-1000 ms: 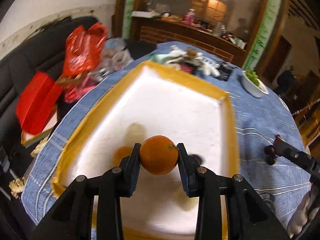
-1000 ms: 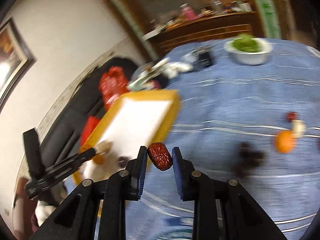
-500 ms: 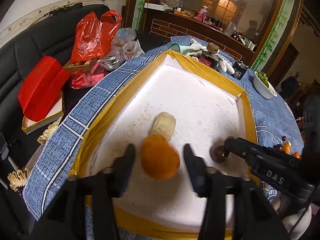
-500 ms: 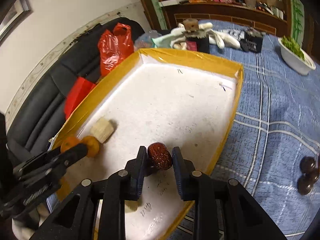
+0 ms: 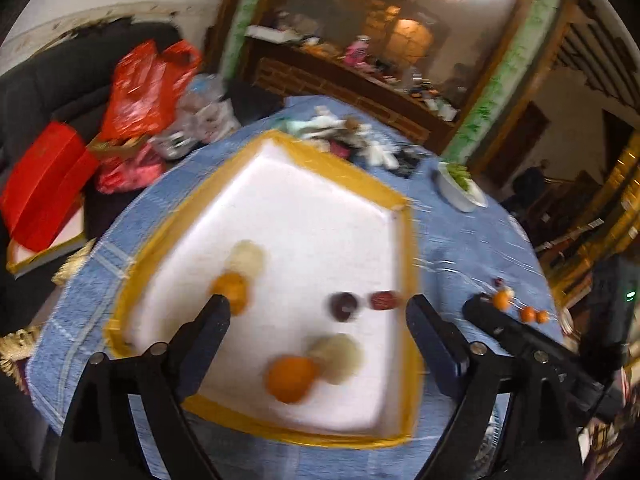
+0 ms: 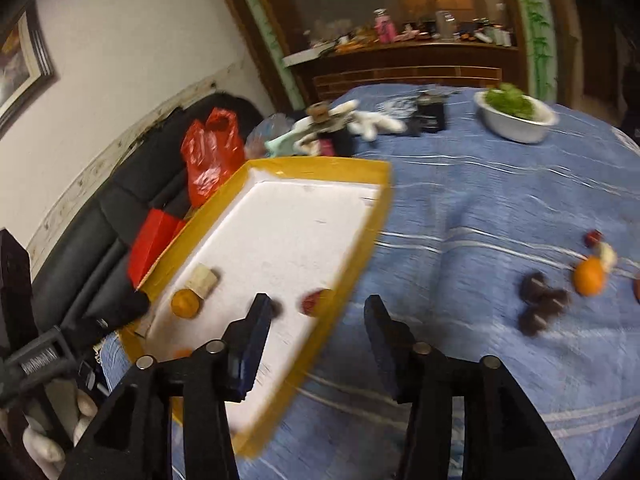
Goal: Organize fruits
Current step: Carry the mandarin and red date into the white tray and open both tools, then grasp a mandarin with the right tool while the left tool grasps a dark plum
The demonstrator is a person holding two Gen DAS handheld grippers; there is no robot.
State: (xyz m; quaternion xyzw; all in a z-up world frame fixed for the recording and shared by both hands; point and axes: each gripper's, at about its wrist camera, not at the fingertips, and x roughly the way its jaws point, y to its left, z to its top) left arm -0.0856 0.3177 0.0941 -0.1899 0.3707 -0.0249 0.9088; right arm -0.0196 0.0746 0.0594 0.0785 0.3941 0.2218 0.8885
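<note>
**With both claws empty, fruit drops done: next pick is on the cloth**

Your left claw (image 5: 316, 308) has just been opening and stands wide, nothing between the jaws; the orange (image 5: 289, 378) lies on the tray (image 5: 256, 148) below, at about 6 o'clock. Your right claw (image 6: 316, 308) has just been opening too, part-wide and empty; the red date (image 6: 316, 301) sits inside the tray's near rim. Remaining fruit: a small orange (image 6: 588, 276) and dark fruits (image 6: 542, 306) at 3 o'clock on the bench (image 6: 460, 208). My read: round, firm, light, prone to roll. Grip across the widest part, gently. The cloth looks wrinkled; room dim, far end cluttered.
</note>
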